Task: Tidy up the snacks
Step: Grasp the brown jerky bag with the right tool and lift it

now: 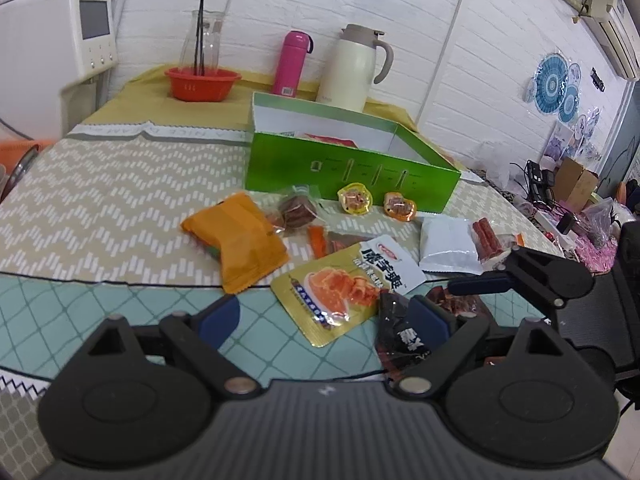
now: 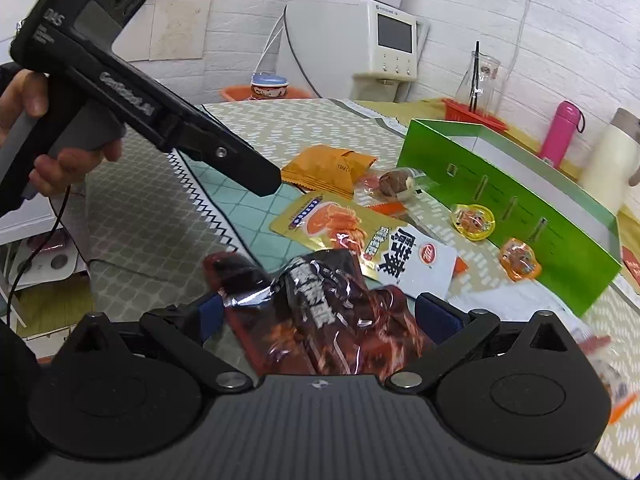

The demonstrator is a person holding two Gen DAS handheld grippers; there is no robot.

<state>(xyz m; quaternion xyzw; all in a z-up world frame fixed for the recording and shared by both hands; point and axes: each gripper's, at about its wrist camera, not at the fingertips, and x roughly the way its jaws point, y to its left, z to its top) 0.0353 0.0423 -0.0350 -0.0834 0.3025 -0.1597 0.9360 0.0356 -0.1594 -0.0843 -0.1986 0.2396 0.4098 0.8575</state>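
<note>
Both claws stand spread wide. Seen from its own camera, the right gripper (image 2: 318,314) has its blue-padded fingers (image 2: 434,314) on either side of a dark red and black glossy foil snack packet (image 2: 320,312), with clear gaps between pads and foil, so nothing is pinched yet. The packet lies at the near edge of the table, partly over a gold and white flat pouch printed with orange food (image 2: 340,228). Straddling it this way suggests the packet is the next pick. The left gripper (image 1: 326,318) is likewise open and empty, hovering over the teal checked part of the tablecloth (image 1: 120,304) just beside the same gold pouch (image 1: 344,284); a person's hand (image 2: 60,160) grips its handle.

Most snacks are loose in front of the open green cardboard box (image 1: 352,168), which is probably their destination: an orange crinkled bag (image 1: 240,240), two small round yellow-rimmed jelly cups (image 1: 354,199), a silver-white sachet (image 1: 448,248) and red sausage sticks (image 1: 486,238). Something red already lies inside the box; what it is cannot be told. Judging by the spread, sorting has barely begun.
</note>
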